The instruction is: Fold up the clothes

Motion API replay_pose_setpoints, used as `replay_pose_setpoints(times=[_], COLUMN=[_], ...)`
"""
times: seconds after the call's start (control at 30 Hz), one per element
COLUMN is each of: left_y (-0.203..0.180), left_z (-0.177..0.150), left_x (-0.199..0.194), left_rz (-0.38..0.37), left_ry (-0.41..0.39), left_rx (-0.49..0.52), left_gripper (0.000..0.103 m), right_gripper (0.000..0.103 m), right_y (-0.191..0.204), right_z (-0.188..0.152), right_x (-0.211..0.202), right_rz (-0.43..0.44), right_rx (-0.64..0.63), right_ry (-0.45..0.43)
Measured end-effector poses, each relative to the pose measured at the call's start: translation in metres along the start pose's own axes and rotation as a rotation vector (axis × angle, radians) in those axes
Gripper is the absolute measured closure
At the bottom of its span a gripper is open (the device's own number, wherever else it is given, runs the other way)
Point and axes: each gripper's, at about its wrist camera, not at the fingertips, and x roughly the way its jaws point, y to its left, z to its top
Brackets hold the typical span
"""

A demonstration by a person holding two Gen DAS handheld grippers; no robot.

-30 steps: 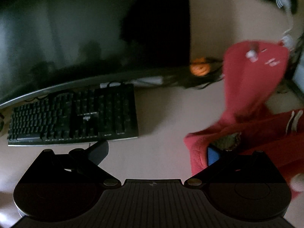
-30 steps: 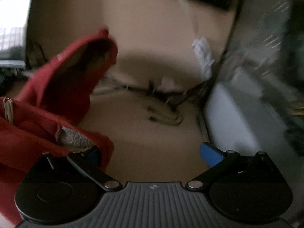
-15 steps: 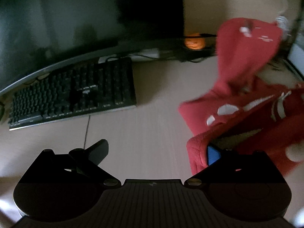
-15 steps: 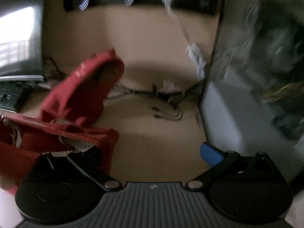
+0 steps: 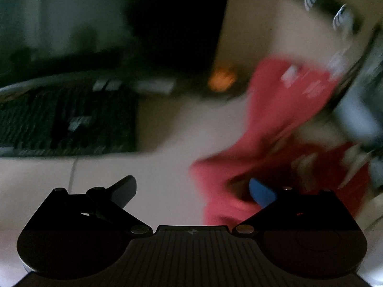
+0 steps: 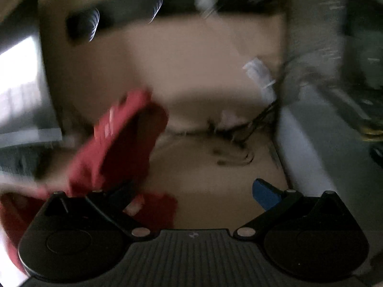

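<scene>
A home computer desk: keyboard (image 5: 69,124) at nine o'clock under a monitor (image 5: 95,24), cables (image 6: 229,143) on the table (image 5: 162,167).

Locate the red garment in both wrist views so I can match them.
Left wrist: red garment fills the right side, draped around the blue right finger.
Right wrist: it sits lower left, over the left finger.
Shared landmark: dark wall rack with white stripes.
</scene>
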Motion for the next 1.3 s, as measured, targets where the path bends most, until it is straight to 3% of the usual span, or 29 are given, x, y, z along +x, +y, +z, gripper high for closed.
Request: replay_pose_setpoints(times=[0.03,0.13,0.2,0.27,0.3,0.43,0.6,0.63,0.67,0.73,0.8,0.9,0.97,1.03,1.1,1.17,1.23,1.3], left_y=[0.003,0.013,0.006,-0.008,-0.017,-0.042,-0.036,-0.033,-0.027,-0.011,0.000,0.001,-0.014,-0.039,-0.066,-0.085,-0.092,-0.083], left_z=[0.003,0.004,-0.008,-0.029,-0.040,-0.061,-0.014,-0.010,-0.010,-0.016,-0.022,-0.027,-0.028,-0.029,-0.034,-0.039,-0.043,-0.049], left_x=[-0.011,-0.044,-0.053,-0.047,-0.039,0.014,0.045,0.053,0.061,0.069,0.054,0.018,0.001,-0.001,0.008,0.034,0.073,0.110], left_rz=[-0.020,-0.085,-0.154,-0.178,-0.157,-0.025,0.230,0.303,0.362,0.397,0.330,0.143,-0.017,-0.165,-0.263,-0.263,-0.173,-0.057], left_ry=[-0.034,-0.115,-0.093,-0.022,0.019,0.141,-0.046,-0.067,-0.055,-0.008,-0.015,-0.083,-0.117,-0.138,-0.157,-0.149,-0.097,-0.052], left_rx=[-0.027,-0.055,0.025,0.144,0.199,0.335,0.255,0.259,0.266,0.208,0.100,0.001,0.031,0.106,0.177,0.217,0.202,0.130], left_gripper=[0.000,0.000,0.000,0.000,0.000,0.000,0.000,0.000,0.000,0.000,0.000,0.000,0.000,0.000,0.000,0.000,0.000,0.000], right_gripper=[0.000,0.000,0.000,0.000,0.000,0.000,0.000,0.000,0.000,0.000,0.000,0.000,0.000,0.000,0.000,0.000,0.000,0.000], right_y=[-0.005,0.006,0.018,0.026,0.030,0.044,0.042,0.034,0.026,0.006,-0.007,0.001,0.021,0.039,0.058,0.073,0.076,0.075], right_z=[0.000,-0.023,-0.048,-0.069,-0.077,-0.064,-0.051,-0.059,-0.064,-0.068,-0.063,-0.043,-0.035,-0.033,-0.040,-0.053,-0.068,-0.074], right_x=[-0.011,-0.026,-0.023,-0.007,0.005,0.042,0.077,0.084,0.086,0.077,0.053,0.018,0.013,0.027,0.055,0.088,0.122,0.126], right_rz=[0.003,0.036,0.090,0.111,0.117,-0.020,-0.294,-0.333,-0.375,-0.427,-0.376,-0.131,0.067,0.256,0.286,0.240,0.177,0.163], right_rx=[0.021,-0.137,-0.263,-0.294,-0.288,-0.225,-0.305,-0.315,-0.309,-0.240,-0.125,-0.008,0.027,0.088,0.079,0.019,-0.041,-0.059], right_ry=[-0.028,-0.013,0.062,0.136,0.169,0.108,0.097,0.138,0.164,0.162,0.102,-0.031,-0.077,-0.060,-0.026,0.024,0.096,0.082])
